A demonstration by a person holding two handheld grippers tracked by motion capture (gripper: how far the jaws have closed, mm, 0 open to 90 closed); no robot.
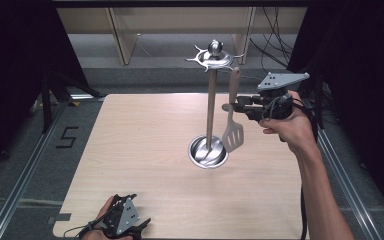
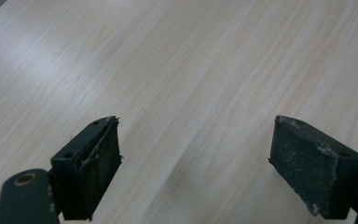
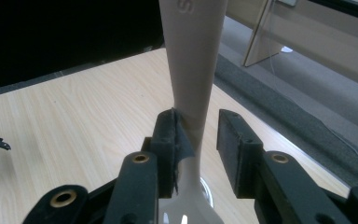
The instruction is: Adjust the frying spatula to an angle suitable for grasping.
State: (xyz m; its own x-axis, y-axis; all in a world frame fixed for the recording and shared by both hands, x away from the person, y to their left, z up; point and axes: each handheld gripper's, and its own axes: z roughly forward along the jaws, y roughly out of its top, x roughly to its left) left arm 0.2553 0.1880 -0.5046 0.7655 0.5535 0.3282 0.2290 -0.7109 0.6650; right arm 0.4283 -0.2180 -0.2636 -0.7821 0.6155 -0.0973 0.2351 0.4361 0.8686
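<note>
Near edge: left gripper (image 1: 130,225) resting low over bare table (image 1: 145,150), jaws wide apart, nothing between.
Mid-table: steel utensil stand (image 1: 210,107), round base, hook crown on top.
Right of the pole: slotted spatula (image 1: 233,131) upright, head down just above the base, handle top close under a hook; hooked or not, cannot tell.
Right gripper (image 1: 233,106) at mid-handle; one pad (image 3: 173,140) touching, gap at the other, so jaws narrow, not clamped.
Probably light, stiff, smooth plastic; slippery. Best hold: mid-handle, across flat faces.
</note>
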